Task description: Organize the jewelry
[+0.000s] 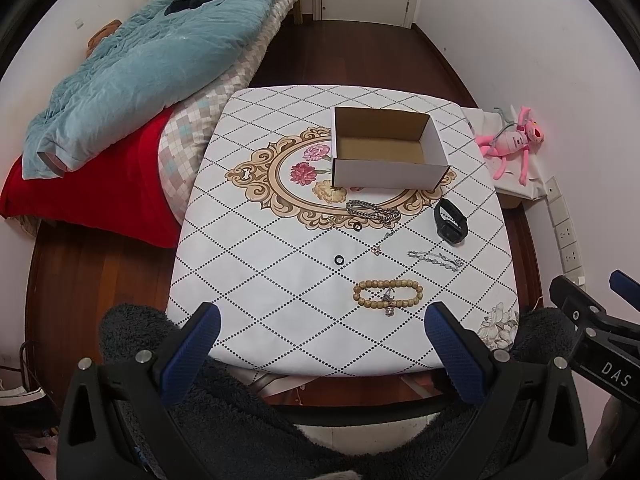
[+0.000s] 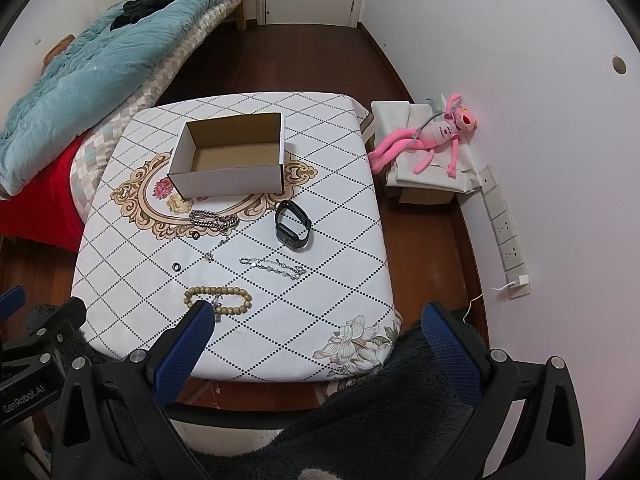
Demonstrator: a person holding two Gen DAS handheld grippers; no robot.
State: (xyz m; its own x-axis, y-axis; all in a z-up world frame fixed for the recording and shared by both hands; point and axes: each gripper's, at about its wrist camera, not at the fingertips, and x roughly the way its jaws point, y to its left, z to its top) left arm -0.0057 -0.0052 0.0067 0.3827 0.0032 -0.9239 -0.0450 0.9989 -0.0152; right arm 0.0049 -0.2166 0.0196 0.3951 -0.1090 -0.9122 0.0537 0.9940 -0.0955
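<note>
Left wrist view: the left gripper (image 1: 320, 334) was spread wide and empty, held back over the desk's near edge. The wooden bead bracelet (image 1: 387, 293) lay near that edge, ahead of the gripper and toward its right finger, with its long axis running parallel to the near edge. Beyond it lay a thin silver chain (image 1: 436, 260), a small black ring (image 1: 339, 259), a heavier silver chain (image 1: 372, 211) with a second ring (image 1: 356, 227) just beside it, and a black watch (image 1: 451, 224) toward the right edge. The open cardboard box (image 1: 386, 168) stood empty toward the far edge, right of centre on the desk (image 1: 256, 280). The right gripper's body showed at the lower right of this view, off the desk's right corner.

Right wrist view: the right gripper (image 2: 318, 330) was likewise spread and empty. The bead bracelet (image 2: 218, 299) lay just beyond its left finger (image 2: 188, 348), whose tip overlapped the bracelet's near side in the picture; contact could not be told. The box (image 2: 228, 182) stood ahead and to the left.

Judgement: nothing had yet gone into the box. The bracelet looked nearest to both grippers, offset right of the left one and left of the right one. Either would need to shift sideways and span the bracelet's short axis.
</note>
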